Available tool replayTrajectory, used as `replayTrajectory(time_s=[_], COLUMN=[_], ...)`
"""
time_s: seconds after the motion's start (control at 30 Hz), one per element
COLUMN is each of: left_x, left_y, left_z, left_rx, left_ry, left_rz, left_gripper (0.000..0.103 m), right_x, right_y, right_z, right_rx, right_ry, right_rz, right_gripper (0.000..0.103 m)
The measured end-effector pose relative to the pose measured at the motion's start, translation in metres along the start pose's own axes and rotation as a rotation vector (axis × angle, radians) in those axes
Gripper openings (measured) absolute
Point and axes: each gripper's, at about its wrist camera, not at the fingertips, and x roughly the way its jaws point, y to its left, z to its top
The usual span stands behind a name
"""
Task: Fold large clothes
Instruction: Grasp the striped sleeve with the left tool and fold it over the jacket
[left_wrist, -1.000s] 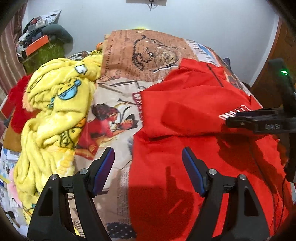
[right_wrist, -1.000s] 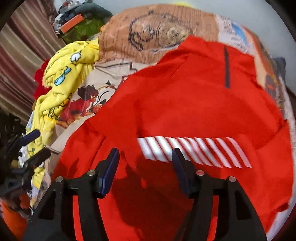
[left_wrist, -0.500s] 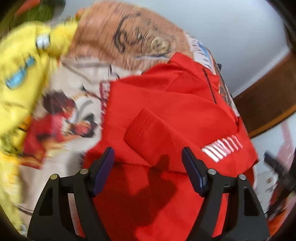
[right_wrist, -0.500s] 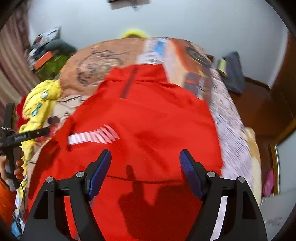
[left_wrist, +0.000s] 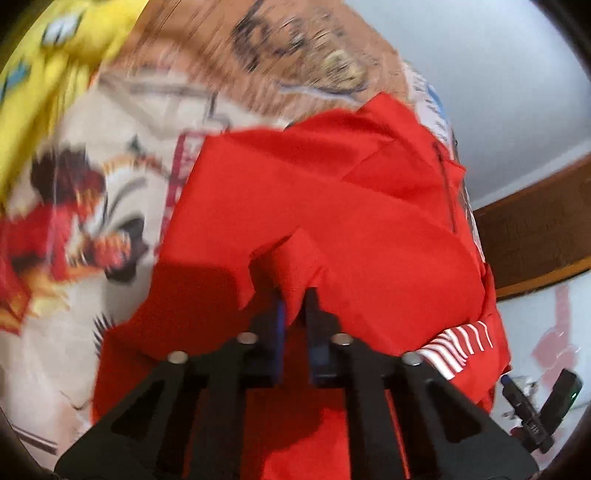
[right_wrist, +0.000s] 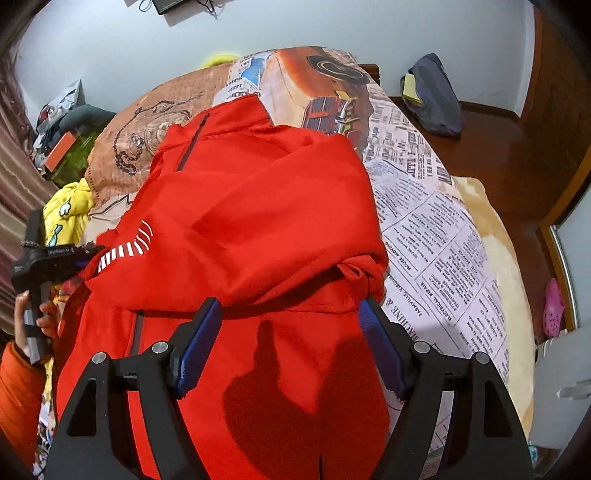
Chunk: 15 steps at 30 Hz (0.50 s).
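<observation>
A large red jacket (left_wrist: 332, 206) with a dark zip and a white striped patch (left_wrist: 458, 343) lies on the bed. My left gripper (left_wrist: 295, 306) is shut on a red sleeve cuff (left_wrist: 295, 266) lying across the jacket. In the right wrist view the jacket (right_wrist: 258, 206) is partly folded, with its sleeves laid over the body. My right gripper (right_wrist: 290, 321) is open and empty just above the jacket's lower half. The left gripper (right_wrist: 74, 254) shows at that view's left edge, by the striped patch (right_wrist: 125, 251).
The bed carries a printed newspaper-pattern sheet (right_wrist: 436, 229). A yellow cartoon blanket (left_wrist: 48, 74) is bunched at the left. A dark bag (right_wrist: 432, 92) lies on the wooden floor at the right. Clutter (right_wrist: 66, 129) is piled at the back left. A pink shoe (right_wrist: 554, 306) lies by the right edge.
My left gripper has moved forward onto the sleeve cuff and closed on it. My right gripper has swung right and stays open over the jacket's lower half.
</observation>
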Motion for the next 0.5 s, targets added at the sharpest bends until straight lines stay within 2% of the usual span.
replayTrajectory(time_s=[0.1,0.33,0.4,0.5], left_x=[-0.027,-0.122,-0.154,-0.185], left_y=[-0.037,-0.126,-0.141,-0.144], left_z=[0.012,0.03,0.032,0.032], left_rx=[0.097,0.287,0.309,0.302], left_ry=[-0.083,-0.347,-0.426,-0.504], left_rz=[0.037,0.002,-0.014,-0.017], left_gripper=[0.006,0.005,0.004,0.004], right_x=[0.0,-0.006,-0.01,-0.013], right_y=[0.0,0.004,0.007,0.009], right_z=[0.0,-0.001,-0.001,0.0], right_rx=[0.012,0.02,0.013,0.01], right_ry=[-0.004,-0.014,-0.02,-0.028], right_rz=[0.011,0.034,0.032,0.033], right_gripper=[0.073,0.073,0.073,0.073])
